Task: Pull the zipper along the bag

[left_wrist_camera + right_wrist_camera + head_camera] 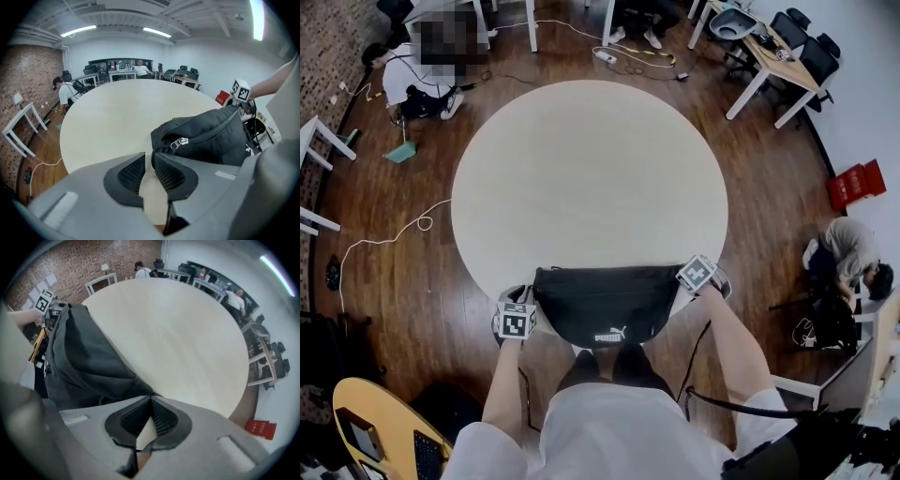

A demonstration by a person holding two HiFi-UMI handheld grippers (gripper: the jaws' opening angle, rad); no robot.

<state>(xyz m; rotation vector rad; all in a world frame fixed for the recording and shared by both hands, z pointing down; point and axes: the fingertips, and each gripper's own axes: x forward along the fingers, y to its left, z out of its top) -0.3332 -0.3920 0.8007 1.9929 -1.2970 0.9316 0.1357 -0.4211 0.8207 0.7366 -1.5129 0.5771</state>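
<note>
A black bag with a white logo lies at the near edge of the round pale table. My left gripper is at the bag's left end. In the left gripper view its jaws stand a little apart, open, with bare table showing between them. The bag's end lies just beside the right fingertip, and the silver zipper pull hangs free a short way beyond. My right gripper is at the bag's right end, pointing down. Its tips meet where a corner of the bag runs into them.
The bag overhangs the table's near rim above the person's lap. Wooden floor surrounds the table, with cables, desks and office chairs at the back. One person sits on the floor at back left, another crouches at right near a red box.
</note>
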